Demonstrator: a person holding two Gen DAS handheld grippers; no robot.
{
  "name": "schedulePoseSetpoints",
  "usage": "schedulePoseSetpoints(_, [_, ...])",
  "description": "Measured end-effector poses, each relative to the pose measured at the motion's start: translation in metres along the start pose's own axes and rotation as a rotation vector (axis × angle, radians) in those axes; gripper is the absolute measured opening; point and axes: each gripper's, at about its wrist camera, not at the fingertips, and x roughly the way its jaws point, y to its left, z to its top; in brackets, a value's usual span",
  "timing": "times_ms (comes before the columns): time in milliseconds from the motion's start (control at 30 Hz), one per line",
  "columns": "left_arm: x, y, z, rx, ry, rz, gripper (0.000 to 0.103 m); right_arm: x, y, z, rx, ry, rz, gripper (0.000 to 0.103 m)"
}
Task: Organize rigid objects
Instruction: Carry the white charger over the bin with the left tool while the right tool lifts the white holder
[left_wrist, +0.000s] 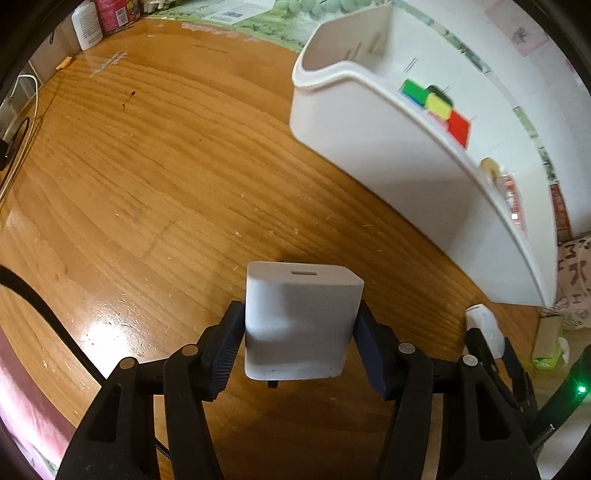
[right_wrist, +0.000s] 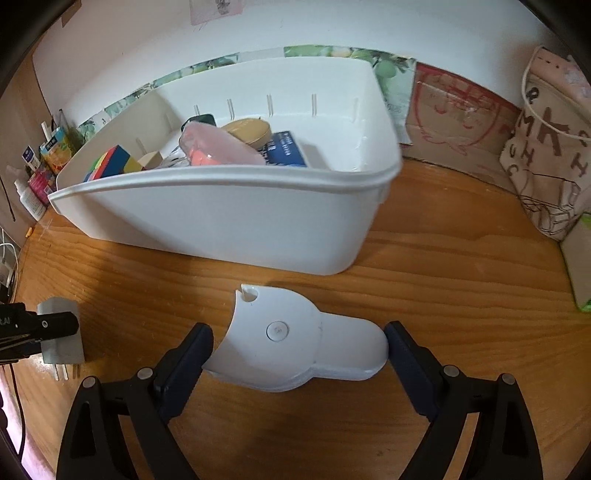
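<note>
Wooden desk (right_wrist: 443, 258), white bin (right_wrist: 221, 221) ahead of us.
Our left gripper (left_wrist: 301, 332) clamps the white charger (left_wrist: 299, 317); our right gripper (right_wrist: 299, 354) spans the white plastic piece (right_wrist: 295, 339) lengthwise, pads touching both ends, bin just beyond.

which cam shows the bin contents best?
Right wrist: it looks over the white bin's front rim onto the colour cube, pink case and blue box. Left wrist sees the bin obliquely, blurred, contents mostly hidden.
</note>
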Motion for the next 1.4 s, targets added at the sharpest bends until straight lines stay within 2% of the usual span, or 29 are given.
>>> schedulePoseSetpoints(300, [-0.03,0.007,-0.015,0.018,-0.075,-0.095,0.061,-0.025,-0.008,-0.008,0.031,-0.035,-0.012,0.093])
schedulePoseSetpoints(633, [-0.059,0.019,-0.016,0.021,-0.142,-0.189,0.062,-0.045,0.003,-0.021,0.031,-0.05,-0.013,0.093])
schedulePoseSetpoints(833, [-0.072,0.026,-0.01,0.022,-0.18,-0.208,0.062,-0.057,0.017,-0.029,0.004,-0.057,0.002,0.093])
schedulePoseSetpoints(1067, [-0.091,0.03,-0.001,0.065,-0.247,-0.192,0.062,-0.081,0.036,-0.025,-0.043,-0.117,-0.001,0.093])
schedulePoseSetpoints(1400, [-0.115,0.019,0.023,0.151,-0.314,-0.21,0.062,-0.112,0.045,0.007,-0.053,-0.235,0.003,0.093])
